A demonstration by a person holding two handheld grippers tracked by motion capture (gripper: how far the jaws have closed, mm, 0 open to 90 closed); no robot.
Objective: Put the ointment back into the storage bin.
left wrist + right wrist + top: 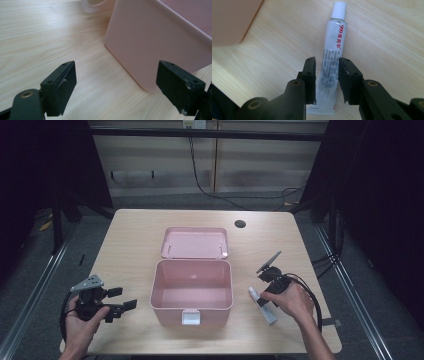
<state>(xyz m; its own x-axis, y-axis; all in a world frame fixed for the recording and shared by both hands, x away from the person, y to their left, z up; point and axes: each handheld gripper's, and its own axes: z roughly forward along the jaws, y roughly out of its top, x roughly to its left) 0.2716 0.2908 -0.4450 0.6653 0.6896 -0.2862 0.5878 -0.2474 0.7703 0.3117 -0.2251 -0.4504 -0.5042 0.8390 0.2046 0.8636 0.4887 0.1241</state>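
High view: we see a white squeeze tube with a white cap and red lettering (pixel 262 304) lying flat on the pale wooden surface (pixel 135 235), just right of the open pink plastic box (pixel 192 292) whose lid (pixel 195 243) is folded back. We hold the right gripper (pixel 326 75) down over the tube; its jaws straddle the lower body and pinch its sides. The left gripper (pixel 117 302) sits left of the box, jaws spread wide with nothing between them, one near the box's corner.
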